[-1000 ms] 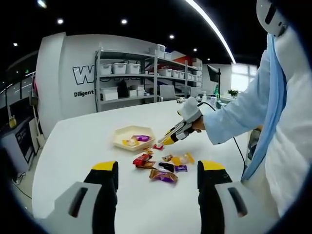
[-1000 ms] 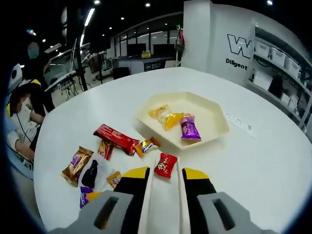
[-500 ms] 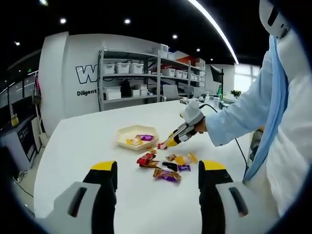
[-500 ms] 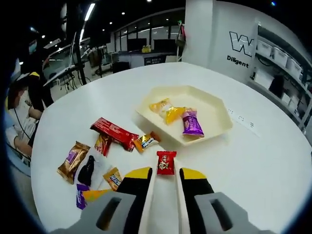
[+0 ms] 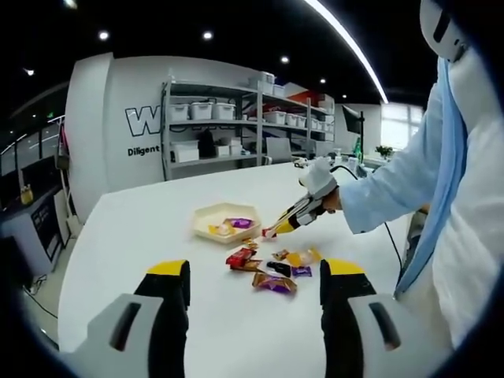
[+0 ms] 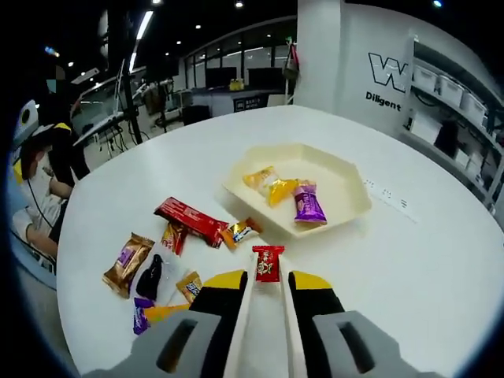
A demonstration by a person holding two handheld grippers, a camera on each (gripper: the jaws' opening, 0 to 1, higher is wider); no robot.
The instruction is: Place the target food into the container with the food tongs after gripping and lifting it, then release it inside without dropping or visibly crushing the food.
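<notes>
Food tongs [image 6: 266, 307] run forward between the right gripper's [image 6: 264, 285] jaws; the 2 white blades stand narrow, pinching 1 small red candy [image 6: 267, 262] at their tips. The candy hangs clear of the white table [image 6: 441, 268], just short of the near edge of the cream hexagonal tray [image 6: 346, 185]. The right gripper jaws are closed down onto the tong handles.

Tray contents: 3 pieces: 2 orange/yellow candies [image 6: 270, 185] touching each other, and 1 purple wrapped candy [image 6: 309, 206] beside them.

Loose on the table left of the tongs, 8 pieces counted: 1 long red bar [image 6: 189, 220], 1 orange-and-dark candy [image 6: 240, 232] at its end, 1 small red-gold candy [image 6: 172, 237], 1 gold-brown packet [image 6: 127, 261], 1 black wrapper [image 6: 150, 276], 1 small gold piece [image 6: 187, 286], 1 purple piece [image 6: 141, 316], 1 yellow piece partly hidden by the gripper body.

Left gripper [image 5: 253, 276] in the left gripper view: jaws wide apart, nothing between them, held well back from the candy pile. That view also shows the person's gloved hand [image 5: 319, 179] carrying the right gripper above the pile, near the tray.

Background: 1 metal shelf rack [image 5: 236, 126] with white bins.
</notes>
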